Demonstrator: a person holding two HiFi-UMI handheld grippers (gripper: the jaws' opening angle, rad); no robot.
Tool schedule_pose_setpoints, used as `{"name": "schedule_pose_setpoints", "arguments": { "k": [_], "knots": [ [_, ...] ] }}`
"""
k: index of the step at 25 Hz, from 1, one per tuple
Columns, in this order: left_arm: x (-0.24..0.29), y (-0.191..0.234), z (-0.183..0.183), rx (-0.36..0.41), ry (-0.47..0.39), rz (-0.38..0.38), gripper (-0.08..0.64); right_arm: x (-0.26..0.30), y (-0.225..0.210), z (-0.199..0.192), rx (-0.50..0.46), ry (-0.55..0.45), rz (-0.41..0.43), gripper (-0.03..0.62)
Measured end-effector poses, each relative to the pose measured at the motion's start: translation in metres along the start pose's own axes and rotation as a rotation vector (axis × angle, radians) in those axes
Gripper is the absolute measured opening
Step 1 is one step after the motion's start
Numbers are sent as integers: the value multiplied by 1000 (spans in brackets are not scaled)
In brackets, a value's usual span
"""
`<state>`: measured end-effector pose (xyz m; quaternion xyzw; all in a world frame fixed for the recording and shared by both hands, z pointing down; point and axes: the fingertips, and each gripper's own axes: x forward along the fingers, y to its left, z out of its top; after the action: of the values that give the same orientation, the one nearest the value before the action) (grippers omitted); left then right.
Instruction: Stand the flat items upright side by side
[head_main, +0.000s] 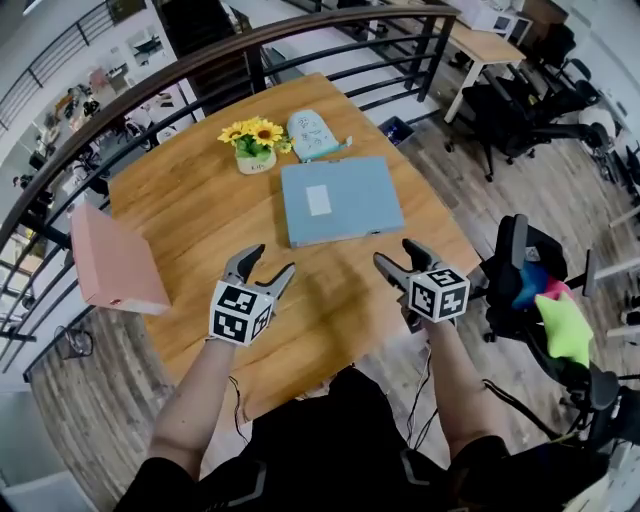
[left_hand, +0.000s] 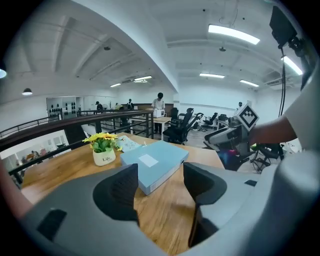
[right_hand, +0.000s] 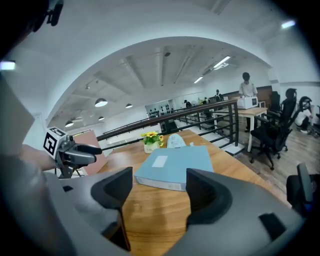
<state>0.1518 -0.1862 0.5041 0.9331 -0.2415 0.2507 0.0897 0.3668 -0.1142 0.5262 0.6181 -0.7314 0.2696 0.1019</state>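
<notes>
Jaws, left gripper: wide apart, nothing between them. It hovers over bare counter near the 6 o'clock edge.
Jaws, right gripper: also wide apart and empty, just short of the blue folder's near edge.
Blue folder: lies flat, label up, at about 1 o'clock from counter centre. It is dead ahead in both gripper views.
Pink folder: at the 9 o'clock edge, well apart from the blue one. Can't tell if it lies flat or leans.
Step in hand (my read): approach on the blue folder, not yet touched.
How to do it well: take the folder by opposite edges, one gripper at 3 o'clock and one at 9. Tip it up onto its spine, not onto a cover edge. Keep one gripper steadying it until it stands on its own. Leave room beside it for the pink folder.
Risk: it slides on the smooth wood as it tips. The flower pot and patterned pouch sit close behind it at 12 o'clock.
Count: folders 2 (1 blue, 1 pink), pouch 1, flower pot 1, grippers 2.
</notes>
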Motion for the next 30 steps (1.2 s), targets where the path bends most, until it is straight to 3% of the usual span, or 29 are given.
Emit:
{"name": "schedule_pose_setpoints", "arguments": {
  "k": [6, 11, 21, 30],
  "knots": [
    [68, 6, -7, -2, 113, 69, 304, 21, -89, -10, 120, 19, -3, 345],
    [106, 20, -30, 5, 212, 127, 310, 59, -130, -30, 193, 73, 25, 348],
    [155, 43, -79, -21, 348, 168, 324, 109, -165, -58, 266, 140, 80, 351],
    [172, 44, -90, -12, 380, 110, 328, 133, -170, -63, 341, 154, 161, 351]
  ]
}}
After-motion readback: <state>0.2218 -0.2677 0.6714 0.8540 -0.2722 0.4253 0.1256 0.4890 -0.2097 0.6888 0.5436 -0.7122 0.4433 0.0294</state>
